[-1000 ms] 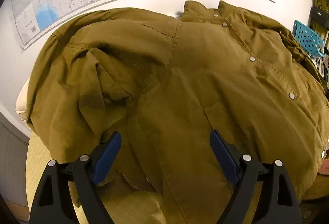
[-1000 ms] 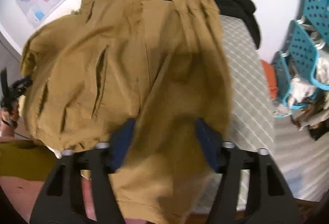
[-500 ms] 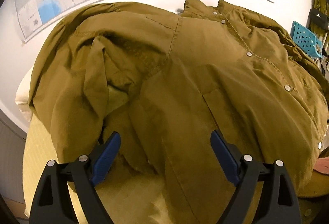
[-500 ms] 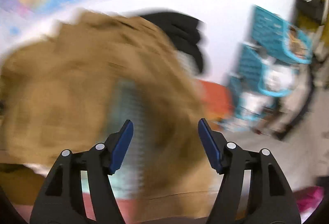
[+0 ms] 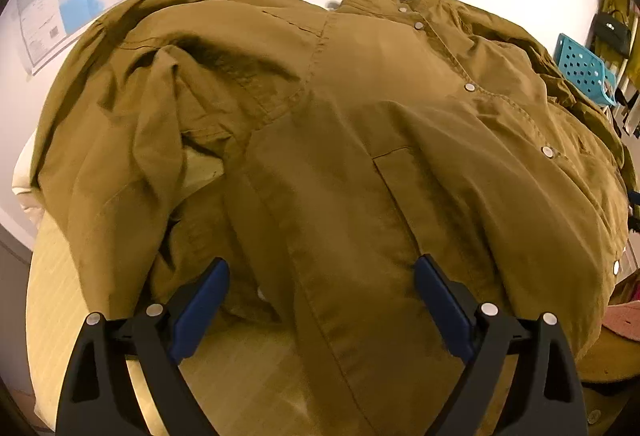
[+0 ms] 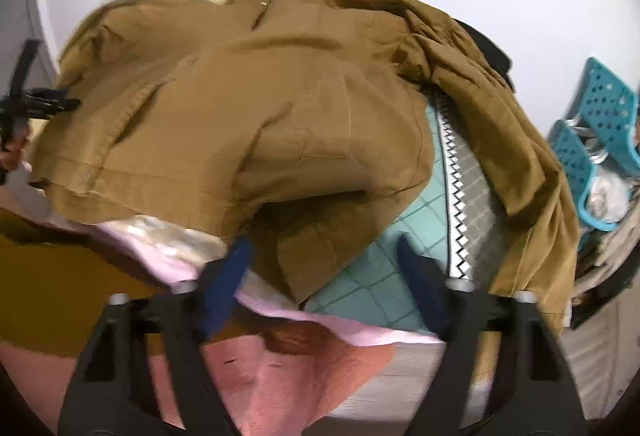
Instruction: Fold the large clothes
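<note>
Both pairs of blue-padded fingers grip nothing. Our left gripper [image 5: 322, 302] is spread wide and opening, its pads above the hem of the olive-brown snap-button cotton jacket [image 5: 360, 124]. Our right gripper [image 6: 322, 284] stands half-spread and closing, with only a hanging flap of that jacket near its left pad [image 6: 224, 284].

We judge the jacket, lying front-up across the patterned bed cover [image 6: 404, 252], partly gathered but not yet folded. Next we'd need a firm pinch on a hem or sleeve (the right sleeve trails loose). Turquoise perforated plastic baskets [image 6: 600, 132] hold pale crumpled items we cannot identify.
</note>
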Demonstrator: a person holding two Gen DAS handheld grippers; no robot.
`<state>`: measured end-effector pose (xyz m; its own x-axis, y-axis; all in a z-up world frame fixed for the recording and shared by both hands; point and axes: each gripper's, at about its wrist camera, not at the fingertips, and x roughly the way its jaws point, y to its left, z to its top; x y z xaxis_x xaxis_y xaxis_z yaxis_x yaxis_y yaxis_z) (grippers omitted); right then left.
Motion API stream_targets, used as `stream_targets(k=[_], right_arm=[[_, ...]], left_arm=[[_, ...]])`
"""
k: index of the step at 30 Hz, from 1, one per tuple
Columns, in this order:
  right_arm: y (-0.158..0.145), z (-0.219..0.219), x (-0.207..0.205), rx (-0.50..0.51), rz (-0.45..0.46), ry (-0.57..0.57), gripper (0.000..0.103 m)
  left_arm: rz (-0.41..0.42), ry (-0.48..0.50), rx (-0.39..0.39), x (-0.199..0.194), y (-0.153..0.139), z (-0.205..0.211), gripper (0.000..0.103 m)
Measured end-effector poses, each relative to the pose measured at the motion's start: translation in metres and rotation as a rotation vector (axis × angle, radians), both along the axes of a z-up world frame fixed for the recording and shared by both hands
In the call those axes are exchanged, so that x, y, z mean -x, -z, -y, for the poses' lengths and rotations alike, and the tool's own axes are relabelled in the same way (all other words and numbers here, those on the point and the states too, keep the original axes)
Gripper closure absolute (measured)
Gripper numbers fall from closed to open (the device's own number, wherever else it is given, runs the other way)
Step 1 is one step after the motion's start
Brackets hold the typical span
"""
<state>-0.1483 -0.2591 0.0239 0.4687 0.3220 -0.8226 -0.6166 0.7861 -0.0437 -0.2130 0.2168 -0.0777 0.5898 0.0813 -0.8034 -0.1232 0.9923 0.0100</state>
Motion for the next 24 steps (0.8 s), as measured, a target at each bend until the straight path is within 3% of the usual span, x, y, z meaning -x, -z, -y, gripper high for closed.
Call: stream_targets(k=[3, 4, 5, 6, 8, 12, 14, 17, 18, 20, 22, 23, 24], right_arm=[[0.012, -0.007, 0.002, 0.065, 0.047, -0.007, 0.051], [0.012, -0.005, 0.005, 0.055, 0.058, -0.01, 0.058], [0.01, -0.003, 0.006, 0.038, 0.057, -0.014, 0.088], [0.005, 0.001, 0.006, 0.006, 0.062, -0.004, 0.094], [-0.011, 0.018, 0.005, -0.089, 0.073, 0.051, 0.097], [-0.042, 0.098, 0.0, -0.559, -0.083, 0.172, 0.097], [-0.033, 0.117, 0.003, -0.581, -0.112, 0.222, 0.097], [0.016, 0.124, -0.005, -0.546, -0.317, 0.296, 0.097], [0.029, 0.12, -0.005, -0.511, -0.36, 0.288, 0.096], [0.029, 0.118, 0.0, -0.48, -0.347, 0.277, 0.091], [0.013, 0.117, 0.006, -0.481, -0.321, 0.231, 0.063], [-0.001, 0.115, 0.007, -0.474, -0.278, 0.202, 0.039], [-0.017, 0.114, 0.007, -0.459, -0.211, 0.188, 0.034]], left_arm=[[-0.002, 0.005, 0.013, -0.004, 0.002, 0.002, 0.012], [-0.002, 0.005, 0.011, -0.005, 0.003, 0.002, 0.012], [-0.001, 0.005, 0.01, -0.005, 0.003, 0.002, 0.012], [-0.001, 0.003, 0.014, -0.005, 0.002, 0.001, 0.012], [0.001, 0.002, 0.015, -0.005, 0.003, 0.001, 0.012], [0.004, -0.024, 0.022, -0.006, 0.003, -0.006, 0.011], [0.001, -0.037, 0.026, -0.009, 0.003, -0.012, 0.011], [0.002, -0.052, 0.032, -0.014, 0.001, -0.018, 0.011], [0.003, -0.049, 0.026, -0.015, 0.0, -0.018, 0.011], [0.002, -0.052, 0.01, -0.018, -0.002, -0.018, 0.011], [0.009, -0.053, 0.013, -0.02, -0.007, -0.019, 0.011], [0.022, -0.054, 0.016, -0.02, -0.01, -0.02, 0.011], [0.035, -0.053, 0.019, -0.021, -0.014, -0.021, 0.011]])
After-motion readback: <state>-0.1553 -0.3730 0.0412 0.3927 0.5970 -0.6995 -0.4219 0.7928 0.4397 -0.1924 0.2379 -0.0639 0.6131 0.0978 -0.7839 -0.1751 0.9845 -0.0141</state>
